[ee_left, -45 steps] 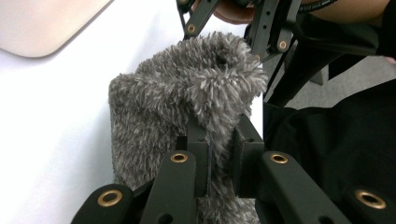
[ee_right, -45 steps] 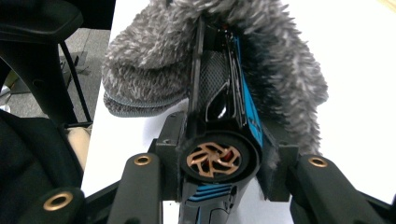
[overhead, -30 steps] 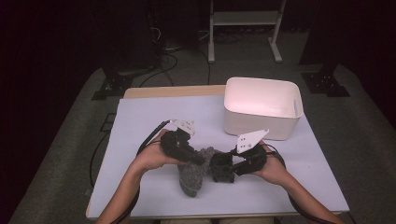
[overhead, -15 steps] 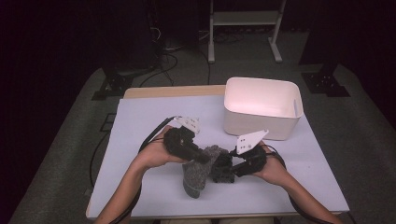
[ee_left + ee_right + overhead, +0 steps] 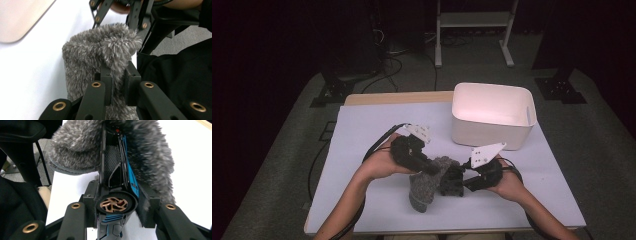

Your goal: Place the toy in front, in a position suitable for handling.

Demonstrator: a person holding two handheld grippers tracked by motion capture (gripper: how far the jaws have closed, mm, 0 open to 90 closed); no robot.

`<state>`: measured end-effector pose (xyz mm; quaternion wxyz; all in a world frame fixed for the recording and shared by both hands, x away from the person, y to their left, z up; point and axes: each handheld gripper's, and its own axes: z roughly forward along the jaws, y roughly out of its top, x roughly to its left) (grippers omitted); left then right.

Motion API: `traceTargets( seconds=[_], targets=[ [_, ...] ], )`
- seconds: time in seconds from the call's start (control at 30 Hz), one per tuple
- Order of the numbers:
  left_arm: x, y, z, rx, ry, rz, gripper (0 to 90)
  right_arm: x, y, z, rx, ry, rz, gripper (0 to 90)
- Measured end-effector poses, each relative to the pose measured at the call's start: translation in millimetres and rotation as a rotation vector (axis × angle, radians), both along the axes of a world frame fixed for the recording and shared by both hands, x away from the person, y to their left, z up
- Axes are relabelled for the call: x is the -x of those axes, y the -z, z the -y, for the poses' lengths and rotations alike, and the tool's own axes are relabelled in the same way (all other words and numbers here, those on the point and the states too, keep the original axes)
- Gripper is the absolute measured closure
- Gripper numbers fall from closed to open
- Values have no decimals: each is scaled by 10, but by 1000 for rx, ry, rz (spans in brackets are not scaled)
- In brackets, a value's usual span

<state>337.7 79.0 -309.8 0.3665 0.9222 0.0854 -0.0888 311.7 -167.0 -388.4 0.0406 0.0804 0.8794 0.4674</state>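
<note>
While both of our hands meet at the near-centre of the counter [image 5: 362, 130], we hold a fuzzy grey sock [image 5: 428, 181] between two grippers. Our left gripper [image 5: 432, 169] has its jaws pressed together on the sock's cuff; in the left gripper view the pile bunches up btwn the two black pads, w/ the fabric [image 5: 100, 57] rising above them and hanging below. Our right gripper [image 5: 458, 181] is clamped on a black toy car [image 5: 117, 182] w/ blue trim and a bronze-coloured wheel; in the right gripper view the car stands nose-up btwn the jaws, its front end pushed into the sock's opening [image 5: 82, 147], the grey pile draped round it on both sides. From the high view the sock's toe end sags down to the counter just in front of us, while the cuff is lifted off the surface. A white tub [image 5: 492, 117] sits at the far right of the counter, well apart from the sock. Cables trail from each gripper back along our forearms. Beyond the counter: dark floor, a white stand's legs [image 5: 472, 30].
</note>
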Motion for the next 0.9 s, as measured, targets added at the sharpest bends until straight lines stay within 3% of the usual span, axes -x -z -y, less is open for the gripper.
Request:
traceTargets(
  seconds=[0.2,0.33,0.5,0.63,0.77,0.9],
  targets=[
    [47,-163,160,-16,40,33,814,16,-10,-155,19,-15,25,572],
    [61,-164,232,-50,51,41,814,24,-4,-213,24,-22,37,572],
    [19,-114,96,-21,17,28,814,22,-4,-167,18,-17,28,572],
    [-22,16,-52,-23,-23,4,812,-2,-9,-102,14,-5,15,573],
    [-38,111,-145,38,-40,-39,812,2,-15,-104,18,-5,14,572],
    [-34,91,-171,35,-47,-31,812,-1,-39,-168,27,2,14,576]
  ],
)
